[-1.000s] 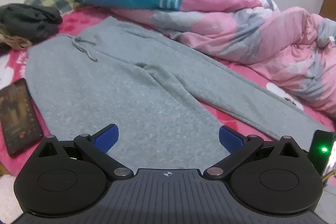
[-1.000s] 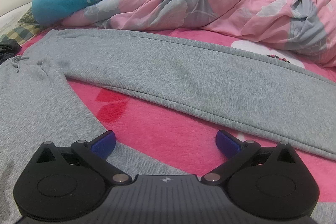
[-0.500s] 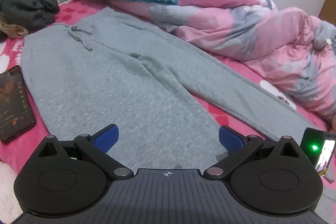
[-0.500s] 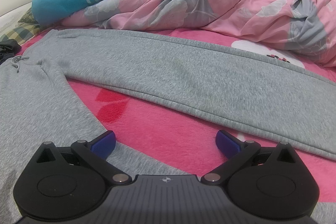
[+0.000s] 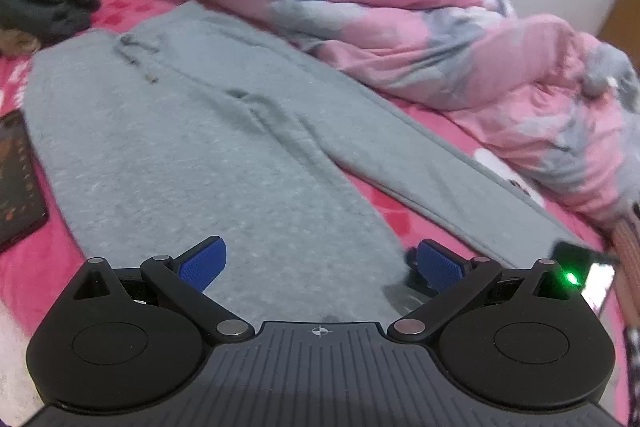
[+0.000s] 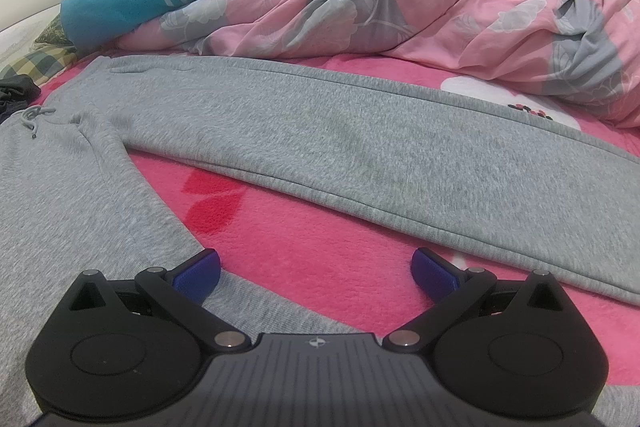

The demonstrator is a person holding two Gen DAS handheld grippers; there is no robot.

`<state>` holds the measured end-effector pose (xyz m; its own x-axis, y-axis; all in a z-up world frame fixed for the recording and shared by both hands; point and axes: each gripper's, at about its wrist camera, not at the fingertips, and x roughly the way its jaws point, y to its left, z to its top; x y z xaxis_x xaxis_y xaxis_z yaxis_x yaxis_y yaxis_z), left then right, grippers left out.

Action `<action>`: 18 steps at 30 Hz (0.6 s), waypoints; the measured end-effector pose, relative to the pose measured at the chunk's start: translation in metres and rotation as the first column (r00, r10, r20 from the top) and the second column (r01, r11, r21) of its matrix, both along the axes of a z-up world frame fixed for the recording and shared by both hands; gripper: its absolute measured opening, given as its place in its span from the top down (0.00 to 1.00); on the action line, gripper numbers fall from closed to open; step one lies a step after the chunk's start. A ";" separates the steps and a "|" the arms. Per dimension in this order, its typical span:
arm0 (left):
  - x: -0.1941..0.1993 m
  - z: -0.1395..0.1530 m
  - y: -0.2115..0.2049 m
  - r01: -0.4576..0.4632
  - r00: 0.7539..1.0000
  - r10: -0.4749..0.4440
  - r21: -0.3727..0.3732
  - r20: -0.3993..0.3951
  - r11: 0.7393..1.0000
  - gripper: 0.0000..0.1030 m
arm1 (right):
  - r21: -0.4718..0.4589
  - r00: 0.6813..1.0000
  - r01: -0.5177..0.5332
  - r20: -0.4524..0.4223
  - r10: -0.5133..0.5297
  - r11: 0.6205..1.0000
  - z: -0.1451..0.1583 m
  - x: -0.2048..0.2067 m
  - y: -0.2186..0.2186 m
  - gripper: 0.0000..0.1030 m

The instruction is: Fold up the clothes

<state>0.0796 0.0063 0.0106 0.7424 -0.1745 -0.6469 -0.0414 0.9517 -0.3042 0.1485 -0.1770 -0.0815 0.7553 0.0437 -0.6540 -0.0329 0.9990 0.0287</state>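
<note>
On pink bed (image 6: pixel 328 251): grey sweatpants (image 5: pixel 192 163) spread flat, legs splayed for folding. Left tool (image 5: pixel 318 261) wide over near leg; right tool (image 6: pixel 316 269) wide, empty.

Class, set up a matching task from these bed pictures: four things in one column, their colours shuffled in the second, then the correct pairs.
Things
1. sweatpants
2. blanket
3. phone
4. left tongs pads

Colours
a. blue
b. grey
c. black
d. hot pink

Pairs: 1-b, 2-d, 3-c, 4-a
</note>
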 end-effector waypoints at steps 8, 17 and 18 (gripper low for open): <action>0.003 -0.005 0.009 -0.003 1.000 0.003 0.015 -0.016 1.000 0.01 | 0.000 1.000 0.000 0.000 0.000 1.000 0.000 0.000 0.000 0.00; 0.005 -0.001 0.023 -0.055 0.998 0.055 -0.021 -0.011 0.998 0.01 | 0.000 1.000 0.000 0.000 0.000 1.000 0.000 0.000 0.000 0.00; 0.005 -0.002 0.023 -0.061 0.998 0.061 -0.022 -0.012 0.998 0.01 | 0.000 1.000 0.000 0.000 0.000 1.000 0.000 0.000 0.000 0.00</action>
<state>0.0846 0.0290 0.0089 0.7446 -0.1438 -0.6519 -0.1025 0.9403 -0.3245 0.1484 -0.1767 -0.0814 0.7553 0.0436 -0.6540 -0.0325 0.9991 0.0290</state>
